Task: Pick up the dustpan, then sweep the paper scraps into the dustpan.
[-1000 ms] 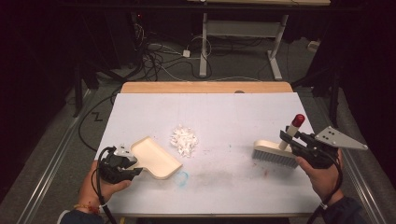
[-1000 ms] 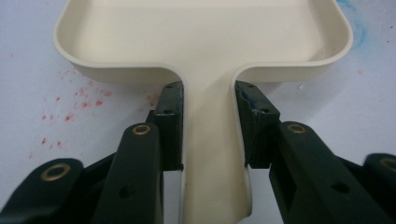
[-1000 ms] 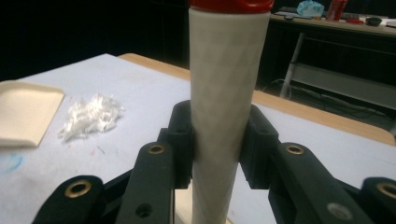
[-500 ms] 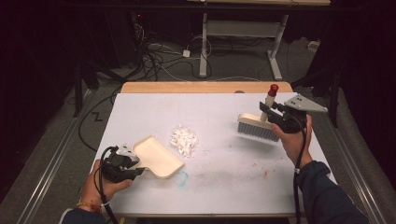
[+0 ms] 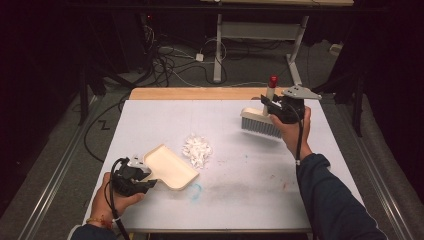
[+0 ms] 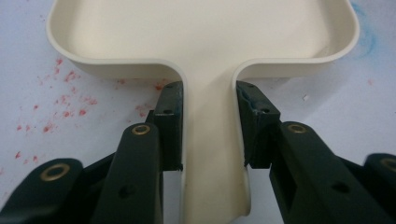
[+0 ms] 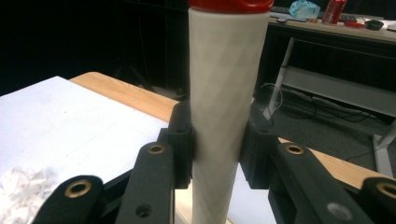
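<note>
On the white-topped counter [image 5: 235, 200], the cream plastic dustpan with a short flat handle [image 5: 169, 167] lies at about seven o'clock from the centre, its open mouth facing toward one o'clock. The left tool [image 5: 145, 176] grips that handle: in the left gripper view its two black jaws press on either side of the handle [image 6: 210, 140], just below where the pan widens. The left hand [image 5: 115, 197] wraps the tool body at the counter's near-left edge.

A small heap of crumpled white paper scraps [image 5: 197, 150] sits just off the dustpan's mouth, at about one o'clock from it and close to the counter's middle. In the right gripper view a bit of the heap [image 7: 21, 186] appears at the lower left.

The hand brush with a cream cylindrical handle, red cap and grey bristles [image 5: 261, 121] is held above the counter at about two o'clock from the paper, well apart from it. The right tool [image 5: 270, 103] is clamped on the handle; in the right gripper view the jaws squeeze the textured cream shaft [image 7: 219, 116] from both sides, with the red cap at twelve o'clock. The bristle head hangs toward nine o'clock from the right hand [image 5: 292, 125]. Faint red and blue specks mark the counter surface.
</note>
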`<action>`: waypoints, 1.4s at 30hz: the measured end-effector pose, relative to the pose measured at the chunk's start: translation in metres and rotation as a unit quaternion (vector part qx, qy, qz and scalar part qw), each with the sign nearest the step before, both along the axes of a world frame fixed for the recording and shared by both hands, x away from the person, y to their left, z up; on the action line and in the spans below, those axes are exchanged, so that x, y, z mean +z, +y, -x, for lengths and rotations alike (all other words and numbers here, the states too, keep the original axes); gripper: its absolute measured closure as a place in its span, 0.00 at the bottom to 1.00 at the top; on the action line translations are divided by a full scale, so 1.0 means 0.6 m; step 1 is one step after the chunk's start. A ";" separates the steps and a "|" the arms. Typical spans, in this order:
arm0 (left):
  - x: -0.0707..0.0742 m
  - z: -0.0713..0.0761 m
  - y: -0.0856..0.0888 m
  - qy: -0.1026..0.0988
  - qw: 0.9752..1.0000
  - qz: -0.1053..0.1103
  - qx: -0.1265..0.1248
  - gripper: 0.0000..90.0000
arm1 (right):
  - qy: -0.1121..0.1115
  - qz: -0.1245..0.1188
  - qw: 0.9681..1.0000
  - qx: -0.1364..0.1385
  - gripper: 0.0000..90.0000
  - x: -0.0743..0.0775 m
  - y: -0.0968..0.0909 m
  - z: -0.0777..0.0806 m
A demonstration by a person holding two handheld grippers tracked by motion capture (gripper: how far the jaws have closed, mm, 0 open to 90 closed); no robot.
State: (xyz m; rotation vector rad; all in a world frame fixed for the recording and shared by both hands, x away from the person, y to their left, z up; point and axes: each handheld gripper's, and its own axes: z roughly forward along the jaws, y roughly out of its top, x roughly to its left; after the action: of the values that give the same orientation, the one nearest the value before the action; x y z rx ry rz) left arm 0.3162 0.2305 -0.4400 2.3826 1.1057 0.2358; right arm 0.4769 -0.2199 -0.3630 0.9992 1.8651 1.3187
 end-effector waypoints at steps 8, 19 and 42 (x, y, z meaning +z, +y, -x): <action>0.000 0.004 0.003 0.002 1.000 -0.002 -0.003 0.70 | 0.009 0.017 1.000 -0.011 0.78 -0.018 0.037 -0.028; -0.001 0.005 -0.005 0.003 1.000 -0.022 -0.004 0.70 | 0.016 0.001 1.000 -0.020 0.78 -0.025 0.070 -0.054; -0.013 0.001 -0.018 0.008 1.000 -0.015 -0.006 0.70 | -0.017 0.010 1.000 0.018 0.78 -0.048 0.265 -0.025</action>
State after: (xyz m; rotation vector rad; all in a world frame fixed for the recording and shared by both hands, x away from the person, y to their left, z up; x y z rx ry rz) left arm 0.3155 0.2199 -0.4476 2.4215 1.1026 0.2302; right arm 0.4921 -0.0608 -0.3916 0.9304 1.8759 1.3270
